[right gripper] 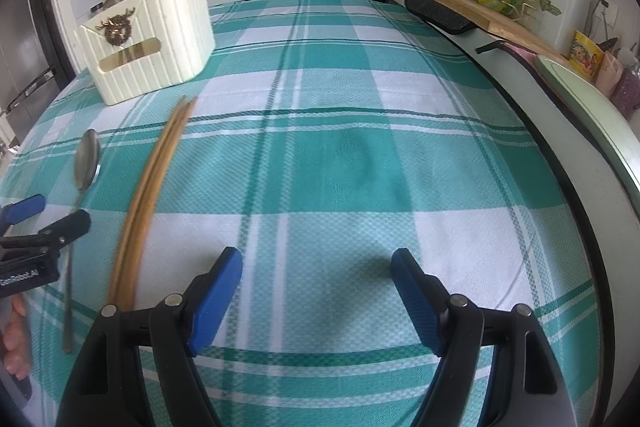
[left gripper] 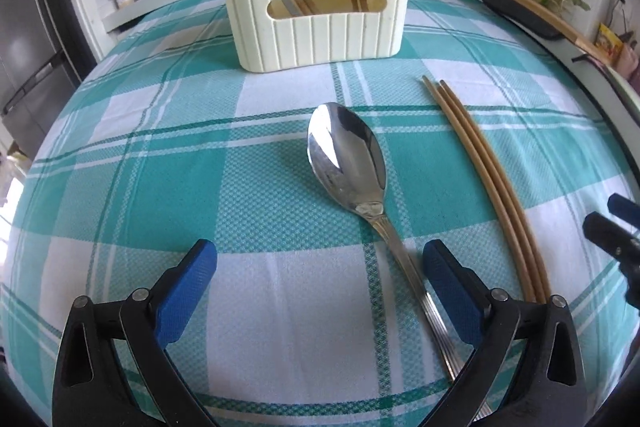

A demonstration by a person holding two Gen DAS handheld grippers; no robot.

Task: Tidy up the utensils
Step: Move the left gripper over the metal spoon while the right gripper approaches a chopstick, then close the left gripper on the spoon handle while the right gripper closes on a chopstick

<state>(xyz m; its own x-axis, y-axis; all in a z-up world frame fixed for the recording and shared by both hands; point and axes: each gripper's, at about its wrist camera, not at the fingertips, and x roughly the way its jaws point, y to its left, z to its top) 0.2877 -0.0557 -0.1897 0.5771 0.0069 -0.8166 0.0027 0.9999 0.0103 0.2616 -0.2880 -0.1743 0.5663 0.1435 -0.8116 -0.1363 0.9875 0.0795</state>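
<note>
Blue-padded left tongs (left gripper: 320,291) are standing wide open at the bottom of the left wrist frame, holding nothing, with the spoon (left gripper: 352,167) lying between the pads, its handle running down just beside the right pad. Closing well likely means centring the handle between both pads, low near the checked tabletop (left gripper: 160,163), before lifting toward the cream utensil holder (left gripper: 316,3) at the upper centre, where chopsticks are already poking out. Three loose chopsticks (left gripper: 480,163) are lying to the right of the spoon. Right tongs (right gripper: 316,295) are hanging open and empty at the bottom of the right wrist frame. White lettering reading roughly "GenRobot.AI" is showing at the left edge there.
</note>
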